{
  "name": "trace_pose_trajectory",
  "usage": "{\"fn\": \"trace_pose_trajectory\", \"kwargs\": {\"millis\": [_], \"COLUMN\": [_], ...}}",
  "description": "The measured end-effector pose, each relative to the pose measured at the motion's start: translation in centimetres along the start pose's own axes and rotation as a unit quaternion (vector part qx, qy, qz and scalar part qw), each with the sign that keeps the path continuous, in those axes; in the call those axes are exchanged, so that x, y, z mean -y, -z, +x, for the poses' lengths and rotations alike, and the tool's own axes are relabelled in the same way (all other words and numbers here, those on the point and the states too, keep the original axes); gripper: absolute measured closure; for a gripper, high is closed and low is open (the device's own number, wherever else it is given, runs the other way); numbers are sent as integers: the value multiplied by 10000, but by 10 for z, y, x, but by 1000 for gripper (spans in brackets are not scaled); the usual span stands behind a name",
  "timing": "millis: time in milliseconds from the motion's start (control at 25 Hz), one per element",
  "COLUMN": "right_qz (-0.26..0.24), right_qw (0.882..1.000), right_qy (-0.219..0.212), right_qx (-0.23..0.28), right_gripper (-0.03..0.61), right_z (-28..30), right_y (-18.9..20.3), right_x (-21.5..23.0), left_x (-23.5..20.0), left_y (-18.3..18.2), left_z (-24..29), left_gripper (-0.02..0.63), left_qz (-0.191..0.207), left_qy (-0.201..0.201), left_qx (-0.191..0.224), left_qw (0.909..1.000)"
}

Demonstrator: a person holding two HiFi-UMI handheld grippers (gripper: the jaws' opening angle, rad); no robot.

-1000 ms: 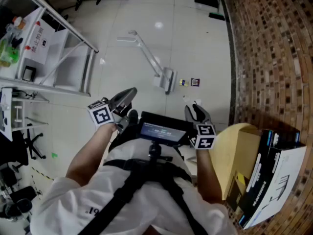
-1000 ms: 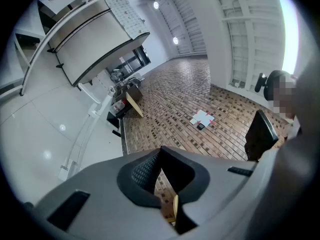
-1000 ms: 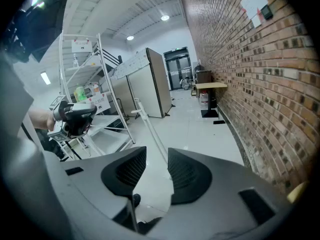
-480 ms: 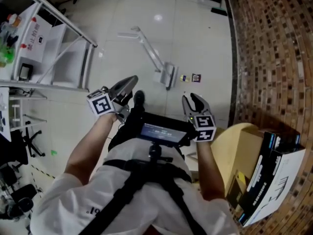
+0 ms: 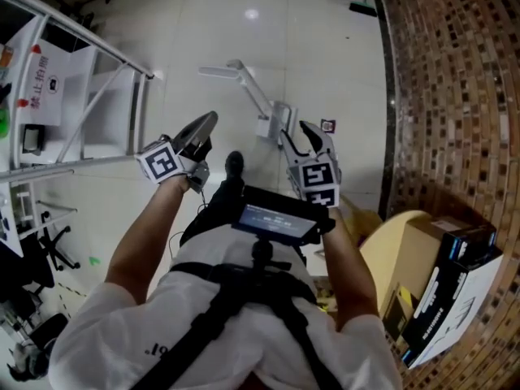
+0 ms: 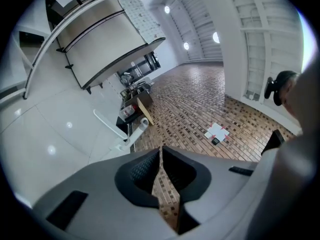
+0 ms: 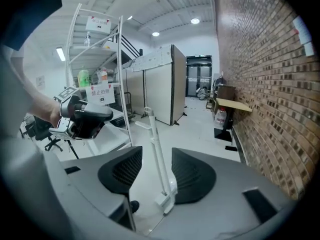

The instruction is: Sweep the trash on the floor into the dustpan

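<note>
Dustpan (image 5: 275, 125), white and long-handled, standing on the glossy pale tile floor (image 5: 325, 47) close to the foot of the brick wall (image 5: 439, 96), its handle (image 7: 152, 144) rising at a slight lean to a crossbar grip. Just to the pan's right lies the only trash that can be made out: one small dark wrapper (image 5: 327, 125), flat on the tile and apart from the pan. Right claw (image 5: 299, 136), angled down toward the pan, has its jaws opening with nothing pressed between the pads; in the right gripper view the handle shows through the gap but stands beyond the tips, untouched. Left claw (image 5: 205, 123), held level off to the left near the metal shelf rack (image 5: 97, 44), is clenched on nothing, the pads meeting edge to edge. No separate broom can be made out. Judged from its look, the dustpan is a light, stiff plastic moulding with a smooth, narrow shaft. It should be easy to lift, yet apt to twist or slide within ribbed pads if taken near the top, where the pan's weight has most leverage. The sounder hold is probably across the shaft's middle to lower part, jaws square to it, so that the lip can be kept flat to the tile. The wrapper appears thin and nearly weightless; on so slick a floor it should skid readily, and may slip under a raised lip or flutter aside if pushed fast.
</note>
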State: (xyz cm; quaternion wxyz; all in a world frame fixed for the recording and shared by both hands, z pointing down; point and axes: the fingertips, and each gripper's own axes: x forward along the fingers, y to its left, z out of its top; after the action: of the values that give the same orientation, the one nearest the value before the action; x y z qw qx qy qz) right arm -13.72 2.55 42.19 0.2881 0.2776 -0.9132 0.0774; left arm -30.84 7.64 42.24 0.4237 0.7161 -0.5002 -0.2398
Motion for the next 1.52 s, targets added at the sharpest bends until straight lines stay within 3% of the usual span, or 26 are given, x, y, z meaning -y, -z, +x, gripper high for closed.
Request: {"fn": "trace_pose_trajectory", "kwargs": {"millis": [120,200,440,800,1040,1280,1520], "right_qz": [-137,-156,-363,-528,-202,-316,-622], "right_qw": [9999,9998,9990,9979,9977,9954,9895], "right_qy": [-101,-70,241,378,629,904,1293], "right_qx": [-16,39,-41,42,168,44,-150], "right_gripper": [368,357,272,268,268,268,449], "right_z": [37,60,119,200,220,226,212], "right_y": [-19,-32,-60,-82,-92,-92,-82], "right_x": [-12,-19,-31,-39,-29,-19,15], "left_x": [-25,-41,-70,-96,-100,-107,-121], "left_y": [-18,-28,-53,-74,-84,-97,-108], "left_z": [4,6,15,23,32,45,58], "left_gripper": [506,473,468,462,462,454,454], "left_qz": [-120,-185,-382,-558,-519,-473,-545], "left_qy": [-207,-342,-454,-597,-365,-198,-141], "left_qx": [-63,-100,-84,-142,-235,-256,-274], "left_qw": [9997,9992,9982,9966,9977,9984,9980]}}
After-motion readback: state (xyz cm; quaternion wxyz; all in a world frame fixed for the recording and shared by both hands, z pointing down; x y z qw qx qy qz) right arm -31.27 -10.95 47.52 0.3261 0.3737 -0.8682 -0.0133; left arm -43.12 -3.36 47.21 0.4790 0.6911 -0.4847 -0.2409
